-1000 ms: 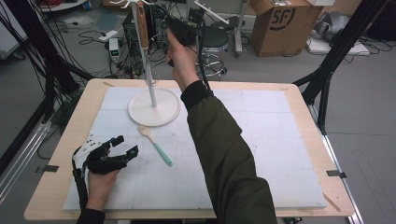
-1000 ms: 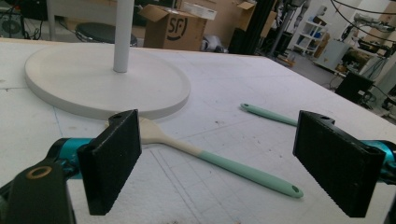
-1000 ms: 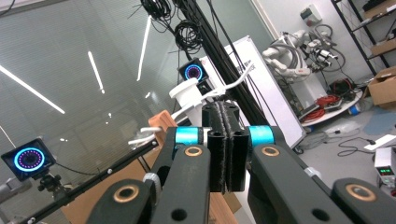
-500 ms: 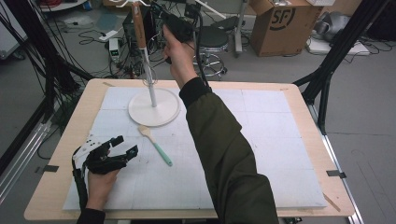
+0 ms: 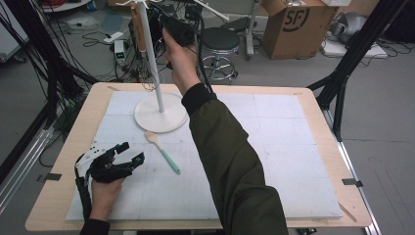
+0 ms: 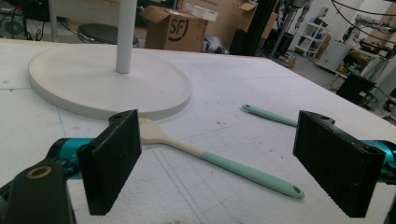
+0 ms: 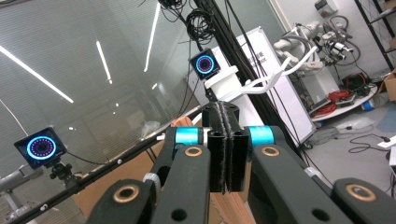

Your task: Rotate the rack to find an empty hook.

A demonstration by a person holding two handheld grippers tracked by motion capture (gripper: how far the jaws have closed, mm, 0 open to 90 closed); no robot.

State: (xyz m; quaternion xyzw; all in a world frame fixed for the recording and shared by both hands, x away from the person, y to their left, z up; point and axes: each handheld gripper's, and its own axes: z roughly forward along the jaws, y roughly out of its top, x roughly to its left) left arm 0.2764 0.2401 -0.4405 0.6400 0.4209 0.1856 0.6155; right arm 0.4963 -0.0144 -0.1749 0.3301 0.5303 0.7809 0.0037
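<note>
The table (image 5: 313, 122) is sitting in the middle of the room, a pale wooden top with a white gridded mat (image 5: 274, 161) lying over most of it. Standing toward the far left of that mat is a white rack (image 5: 161, 113), a round flat base with a slim pole rising from its middle and pegs branching out near the top.

The person's right arm, in a dark olive sleeve (image 5: 230, 161), is stretching forward across the table and up. The right hand (image 5: 180, 63) is holding the right gripper (image 5: 172, 25) high beside the upper part of the pole. In the right gripper view its two black pads (image 7: 226, 147) are pressing flat against each other, clenched tight, with nothing that I can make out between them; a piece of wood is hanging just behind them, though I cannot tell whether they are touching it.

The left gripper (image 5: 128, 155) is resting low over the near left part of the mat, with the left hand (image 5: 105, 191) beneath it. Its jaws are standing wide apart, released and gripping nothing.

A spatula (image 5: 162, 152) with a cream blade and a mint green handle is lying flat on the mat, its blade just beside the rack's base and its handle pointing toward the near edge. In the left gripper view the spatula (image 6: 219, 161) is lying ahead of the open jaws, apart from both.
</note>
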